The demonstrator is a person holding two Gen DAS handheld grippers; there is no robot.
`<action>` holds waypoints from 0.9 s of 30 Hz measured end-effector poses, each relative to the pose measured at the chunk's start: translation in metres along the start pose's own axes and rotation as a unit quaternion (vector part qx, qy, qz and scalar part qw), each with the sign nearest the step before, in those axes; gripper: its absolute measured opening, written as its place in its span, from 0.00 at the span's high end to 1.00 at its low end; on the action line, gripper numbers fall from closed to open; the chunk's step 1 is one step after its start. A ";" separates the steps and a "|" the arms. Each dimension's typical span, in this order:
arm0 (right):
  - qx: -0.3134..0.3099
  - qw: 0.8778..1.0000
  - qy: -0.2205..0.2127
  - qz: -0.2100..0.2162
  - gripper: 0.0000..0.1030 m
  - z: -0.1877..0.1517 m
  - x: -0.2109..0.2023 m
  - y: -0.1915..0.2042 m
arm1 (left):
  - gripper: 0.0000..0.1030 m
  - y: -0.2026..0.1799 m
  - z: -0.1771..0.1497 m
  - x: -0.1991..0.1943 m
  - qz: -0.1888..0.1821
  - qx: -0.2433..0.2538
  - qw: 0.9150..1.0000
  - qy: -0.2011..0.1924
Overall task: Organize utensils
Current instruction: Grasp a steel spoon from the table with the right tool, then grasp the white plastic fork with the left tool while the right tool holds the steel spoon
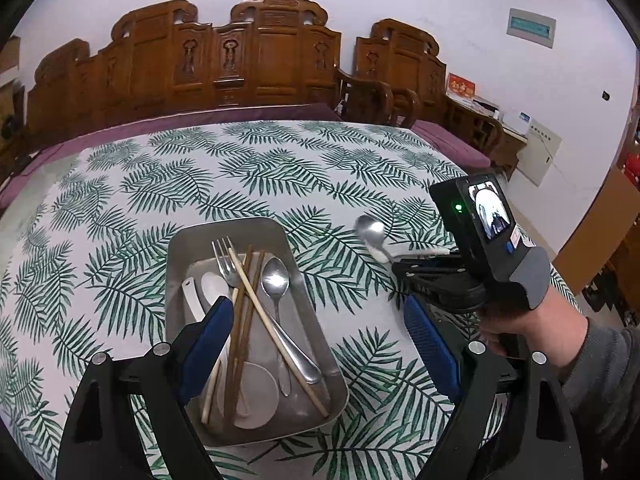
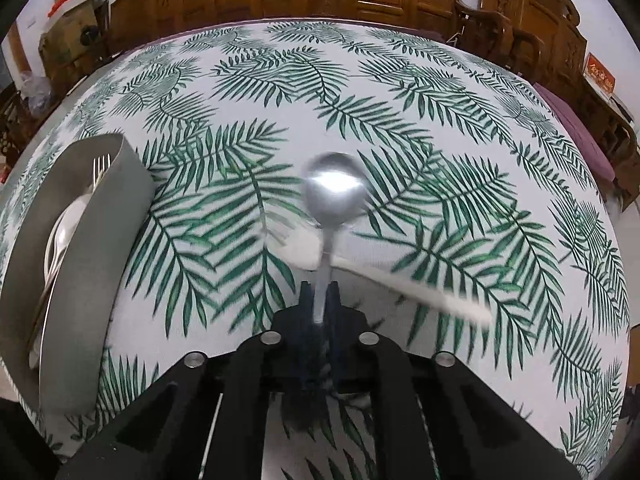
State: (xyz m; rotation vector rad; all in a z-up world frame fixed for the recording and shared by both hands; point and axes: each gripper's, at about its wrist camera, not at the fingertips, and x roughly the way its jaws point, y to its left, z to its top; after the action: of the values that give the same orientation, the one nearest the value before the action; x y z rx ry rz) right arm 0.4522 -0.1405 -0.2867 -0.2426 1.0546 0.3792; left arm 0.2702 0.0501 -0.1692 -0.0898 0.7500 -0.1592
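A metal tray [image 1: 188, 240] on the leaf-print tablecloth holds a fork [image 1: 225, 258], a metal spoon [image 1: 276, 280], chopsticks [image 1: 246, 316] and white ceramic spoons [image 1: 212, 288]. My left gripper [image 1: 316, 344] is open and empty, hovering over the tray's near end. My right gripper [image 2: 320, 292] is shut on the handle of a metal spoon [image 2: 334, 188], held above the cloth right of the tray [image 2: 100, 216]. In the left wrist view the held spoon [image 1: 370, 230] points toward the tray. A white ceramic spoon [image 2: 420, 288] lies on the cloth under it.
Carved wooden benches [image 1: 224, 60] with purple cushions stand behind the table. A side cabinet with boxes [image 1: 480, 112] is at the back right. Cardboard boxes [image 2: 72, 12] sit at the far left. The table edge curves close in front.
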 end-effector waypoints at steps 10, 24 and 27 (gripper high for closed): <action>-0.010 0.999 -0.033 0.023 0.93 -0.032 -0.046 -0.031 | 0.19 -0.024 0.003 0.005 -0.011 0.010 1.000 0.009; 0.003 0.999 -0.038 0.024 0.92 -0.069 -0.068 -0.116 | 0.25 -0.083 0.047 0.079 -0.020 0.102 0.993 0.058; 0.012 0.999 -0.035 0.027 0.92 -0.078 -0.064 -0.131 | 0.29 -0.096 0.057 0.110 -0.016 0.132 0.988 0.083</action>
State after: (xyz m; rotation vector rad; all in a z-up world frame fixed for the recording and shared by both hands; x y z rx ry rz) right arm 0.4164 -0.3008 -0.2653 -0.1786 0.9974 0.4215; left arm 0.3775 -0.0622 -0.1881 0.1654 0.8873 -0.2983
